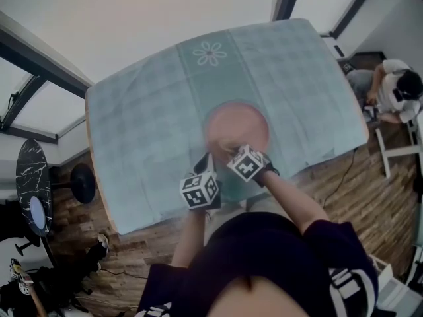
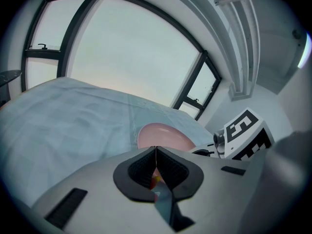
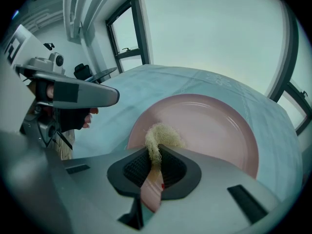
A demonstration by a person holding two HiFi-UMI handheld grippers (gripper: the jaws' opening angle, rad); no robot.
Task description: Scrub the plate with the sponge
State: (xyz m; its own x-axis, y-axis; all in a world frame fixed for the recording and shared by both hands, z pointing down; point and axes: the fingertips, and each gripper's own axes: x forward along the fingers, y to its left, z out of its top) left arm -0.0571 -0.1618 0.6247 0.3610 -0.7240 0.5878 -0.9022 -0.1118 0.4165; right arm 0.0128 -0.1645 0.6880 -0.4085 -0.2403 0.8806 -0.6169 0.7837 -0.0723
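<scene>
Right gripper view: right gripper (image 3: 156, 154) fingers clamp a pale fibrous sponge (image 3: 158, 136) over the pink plate's (image 3: 209, 126) near rim. Left gripper (image 2: 155, 152) fingers are pressed together, empty, just beside it. Both forearms reach forward. The plate lies towards the counter's (image 1: 145, 111) near edge.

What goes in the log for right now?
left gripper shut, at plate edge | right gripper shut on sponge, over plate
</scene>
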